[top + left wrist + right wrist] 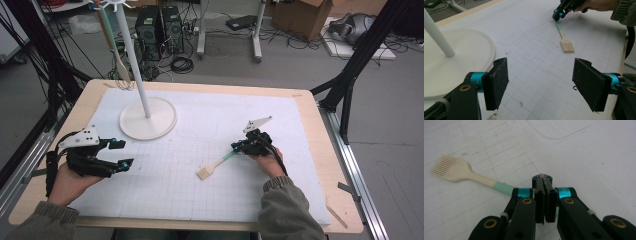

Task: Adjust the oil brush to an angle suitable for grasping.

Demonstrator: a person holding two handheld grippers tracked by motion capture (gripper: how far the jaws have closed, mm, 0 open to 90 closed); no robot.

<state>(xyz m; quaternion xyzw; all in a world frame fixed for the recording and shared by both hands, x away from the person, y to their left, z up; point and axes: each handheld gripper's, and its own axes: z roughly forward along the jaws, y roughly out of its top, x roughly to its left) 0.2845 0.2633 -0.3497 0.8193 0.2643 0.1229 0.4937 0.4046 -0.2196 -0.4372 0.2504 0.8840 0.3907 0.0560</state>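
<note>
Right now the brush (pixel 214 166) lies flat on the white mat (pixel 210 200), well to the right of the stand base (pixel 148 120) and nearer the person. Its pale bristle head (pixel 447 167) points toward the person's side in the high view, and its green handle end (pixel 503 187) runs up and to the right, away from the base, into the right hand-held gripper (pixel 239 146). That hand-held gripper is clenched, its two black jaws pressed together with no gap showing in the right gripper view; the green end passes just beside and under them, and whether the pads actually pinch it cannot be told. The right hand (pixel 269 161) sits behind it, further from the base.

The left hand-held gripper (pixel 122 154) hovers just below the base in the high view, released, its jaws standing wide apart with only bare mat between them. The left hand (pixel 70 180) holds it low over the counter (pixel 330 155).

From the base a white pole (pixel 134 60) rises, and a spatula (pixel 114 47) hangs from the rack at its top.
</note>
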